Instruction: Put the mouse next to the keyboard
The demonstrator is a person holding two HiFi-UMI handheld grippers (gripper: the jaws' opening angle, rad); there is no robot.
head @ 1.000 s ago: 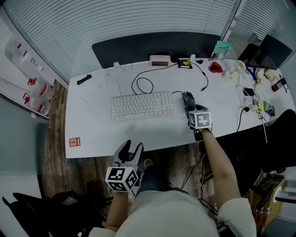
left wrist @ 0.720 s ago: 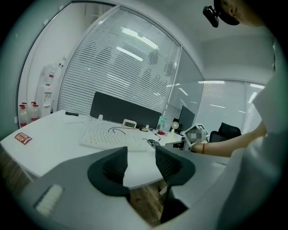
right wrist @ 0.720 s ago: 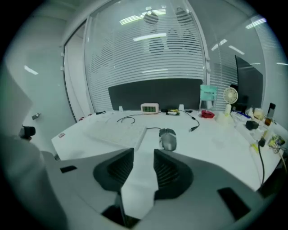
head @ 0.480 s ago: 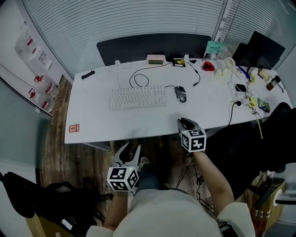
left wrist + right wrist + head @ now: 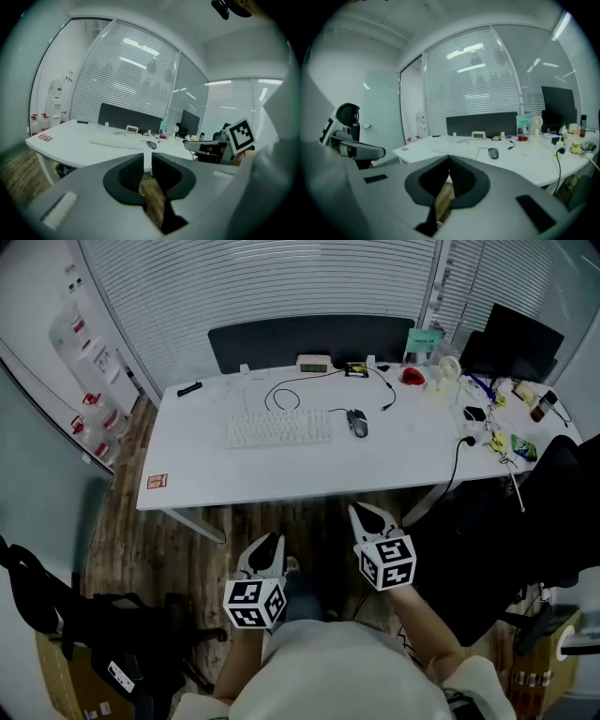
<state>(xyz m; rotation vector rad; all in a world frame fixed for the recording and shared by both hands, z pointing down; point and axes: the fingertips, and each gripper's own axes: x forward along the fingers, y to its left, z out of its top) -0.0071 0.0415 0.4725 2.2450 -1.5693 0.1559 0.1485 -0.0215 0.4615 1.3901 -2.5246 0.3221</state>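
Observation:
The dark mouse (image 5: pixel 356 422) lies on the white table (image 5: pixel 281 474), just right of the white keyboard (image 5: pixel 278 427), its cable running back from it. Both grippers hang over the wooden floor in front of the table, well short of its near edge. My left gripper (image 5: pixel 265 553) holds nothing; its jaws are closing, with a narrow gap left between the pads (image 5: pixel 147 157). My right gripper (image 5: pixel 366 517) is shut on nothing, its tips touching (image 5: pixel 449 159). From the right gripper view, the mouse (image 5: pixel 493 153) and keyboard (image 5: pixel 457 148) sit far ahead.
A black divider panel (image 5: pixel 309 338) backs the table, with a pink clock (image 5: pixel 313 363) and a looped cable (image 5: pixel 281 395) in front of it. A monitor (image 5: pixel 511 338) and small clutter fill the right end. Black chairs stand at right (image 5: pixel 525 531) and lower left (image 5: pixel 56 615).
My right gripper has come off the mouse and back from the table, closing as it went. The left jaws have narrowed. The head view has backed away from the table.

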